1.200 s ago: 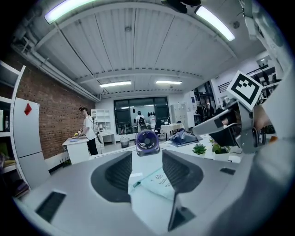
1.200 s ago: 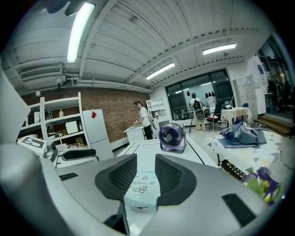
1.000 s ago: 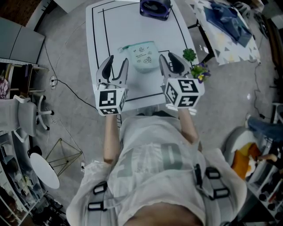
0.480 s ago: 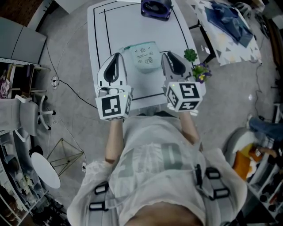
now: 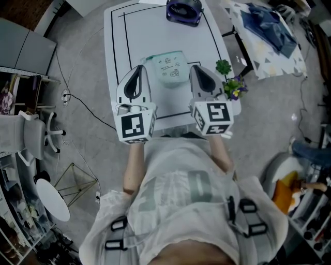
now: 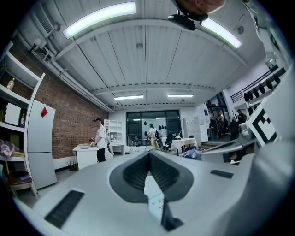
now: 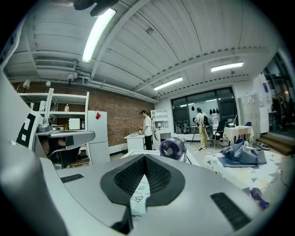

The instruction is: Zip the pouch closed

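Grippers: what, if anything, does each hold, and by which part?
Nothing. The left gripper and right gripper are both shut, empty; the pouch lies free.

The head view looks steeply down from above the person onto the white bench (image 5: pixel 139 31), from far enough off to take in its whole top and the floor around it. The left hand-held gripper (image 5: pixel 137 68) carries a camera set close behind its jaws, facing level across the room toward a brick wall (image 6: pixel 69 124), with the ceiling (image 6: pixel 147 60) filling the upper half. The right hand-held gripper (image 5: pixel 196 67) carries a like camera facing much the same way. Both gripper views share the brick wall. The fan (image 5: pixel 183 10) at the bench's far end shows in the head view and the right gripper view. The pouch (image 5: pixel 170 66) shows in all three.
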`<control>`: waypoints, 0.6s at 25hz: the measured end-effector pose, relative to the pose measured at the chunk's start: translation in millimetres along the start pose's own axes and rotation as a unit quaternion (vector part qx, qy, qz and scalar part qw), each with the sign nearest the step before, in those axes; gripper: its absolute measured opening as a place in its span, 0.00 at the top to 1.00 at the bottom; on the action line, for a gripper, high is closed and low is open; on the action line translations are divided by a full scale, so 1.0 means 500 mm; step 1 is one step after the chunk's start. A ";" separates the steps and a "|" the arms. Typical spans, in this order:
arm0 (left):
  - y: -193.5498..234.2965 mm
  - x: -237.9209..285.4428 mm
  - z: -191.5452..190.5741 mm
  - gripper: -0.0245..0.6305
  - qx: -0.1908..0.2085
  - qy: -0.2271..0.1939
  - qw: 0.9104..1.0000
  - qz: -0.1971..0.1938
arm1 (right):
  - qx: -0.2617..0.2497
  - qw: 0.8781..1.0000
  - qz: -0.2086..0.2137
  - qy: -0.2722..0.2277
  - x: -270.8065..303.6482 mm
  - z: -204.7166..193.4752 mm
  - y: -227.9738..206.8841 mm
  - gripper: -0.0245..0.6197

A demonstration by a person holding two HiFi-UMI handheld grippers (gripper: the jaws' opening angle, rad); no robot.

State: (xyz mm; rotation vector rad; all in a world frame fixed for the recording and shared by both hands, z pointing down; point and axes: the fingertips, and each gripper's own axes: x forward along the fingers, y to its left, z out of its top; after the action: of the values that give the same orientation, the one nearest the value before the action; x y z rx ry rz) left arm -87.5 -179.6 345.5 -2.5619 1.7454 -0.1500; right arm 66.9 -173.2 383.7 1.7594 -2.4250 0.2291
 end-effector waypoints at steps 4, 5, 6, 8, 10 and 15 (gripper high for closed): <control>0.003 -0.003 -0.009 0.95 -0.011 0.008 1.000 0.001 | 0.003 1.000 -0.001 0.000 -0.001 -0.002 -0.003 0.95; 0.004 -0.003 -0.011 0.95 -0.013 0.009 1.000 0.000 | 0.004 1.000 -0.001 0.000 -0.001 -0.003 -0.004 0.95; 0.005 -0.002 -0.010 0.95 -0.015 0.009 1.000 0.000 | 0.005 1.000 0.000 0.000 0.000 -0.003 -0.004 0.95; 0.006 -0.002 -0.010 0.95 -0.017 0.008 1.000 0.000 | 0.008 1.000 0.002 0.002 -0.001 -0.006 -0.003 0.95; 0.006 -0.003 -0.010 0.95 -0.019 0.010 1.000 0.000 | 0.008 1.000 0.002 0.003 -0.004 -0.007 -0.003 0.95; 0.015 0.001 -0.008 0.95 -0.021 0.008 1.000 0.000 | 0.005 1.000 0.000 0.000 0.002 -0.001 -0.003 0.95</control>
State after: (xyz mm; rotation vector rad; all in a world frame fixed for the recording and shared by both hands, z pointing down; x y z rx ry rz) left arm -94.6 -182.6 348.9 -2.5967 1.7741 -0.1354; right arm 68.2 -174.5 384.6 1.7620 -2.4283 0.2417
